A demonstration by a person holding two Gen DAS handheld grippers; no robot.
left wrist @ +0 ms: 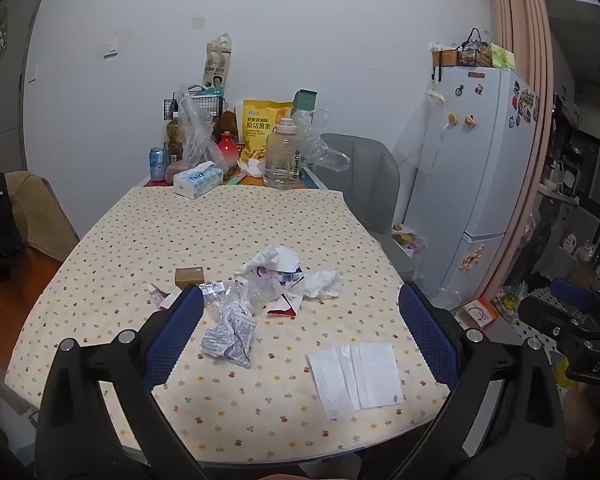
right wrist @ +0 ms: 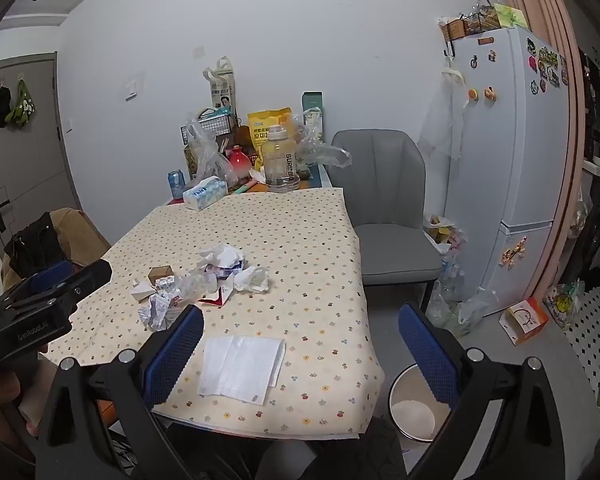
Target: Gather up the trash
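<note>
A pile of trash lies mid-table: crumpled white tissues (left wrist: 278,259) (right wrist: 222,255), clear plastic wrappers (left wrist: 230,334) (right wrist: 156,310), a small brown box (left wrist: 189,276) (right wrist: 159,272) and torn red-and-white packets (left wrist: 286,306). A flat white napkin (left wrist: 356,376) (right wrist: 242,368) lies near the front edge. My left gripper (left wrist: 300,312) is open and empty, above the table short of the pile. My right gripper (right wrist: 300,332) is open and empty, above the table's front right corner. A white bin (right wrist: 414,408) stands on the floor below it.
The spotted tablecloth (left wrist: 220,232) covers the table. At the back stand a tissue box (left wrist: 198,179), a big water jug (left wrist: 282,156), a yellow snack bag (left wrist: 262,128), a can and bags. A grey chair (right wrist: 384,208) and a fridge (right wrist: 512,160) are at right.
</note>
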